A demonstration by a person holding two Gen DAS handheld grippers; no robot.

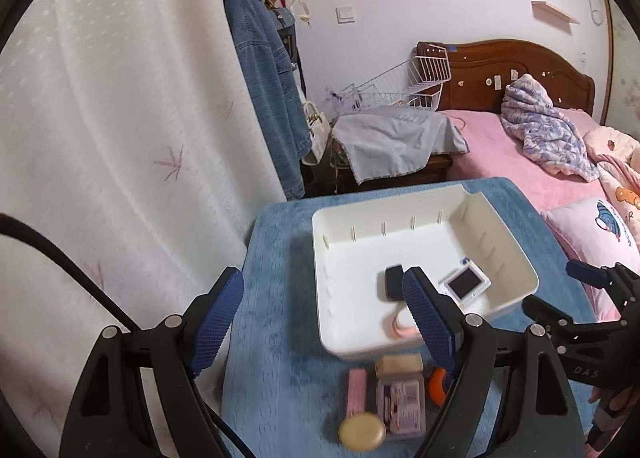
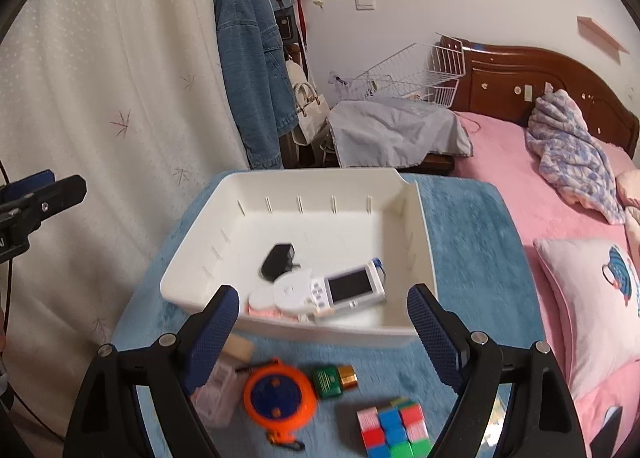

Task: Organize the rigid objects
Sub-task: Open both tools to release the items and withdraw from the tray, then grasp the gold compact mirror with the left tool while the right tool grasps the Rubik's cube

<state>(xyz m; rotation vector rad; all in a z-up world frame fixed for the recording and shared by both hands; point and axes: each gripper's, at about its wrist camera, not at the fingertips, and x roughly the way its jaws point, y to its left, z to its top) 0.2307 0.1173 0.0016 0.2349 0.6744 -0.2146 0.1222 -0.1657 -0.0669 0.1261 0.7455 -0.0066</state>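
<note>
At frame centre: white bin (image 2: 420,258) on blue cloth (image 2: 472,225) holds black adapter (image 2: 277,256), white handheld device (image 2: 352,290), round white disc (image 2: 290,293). Left gripper (image 1: 320,322) and right gripper (image 2: 324,334) both spread, empty.

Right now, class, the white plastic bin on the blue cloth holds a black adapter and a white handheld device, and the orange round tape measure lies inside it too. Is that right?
One detail is wrong. The orange round tape measure lies outside the white plastic bin, on the blue cloth in front of it, as the right wrist view shows. The black adapter and white handheld device are inside.
</note>
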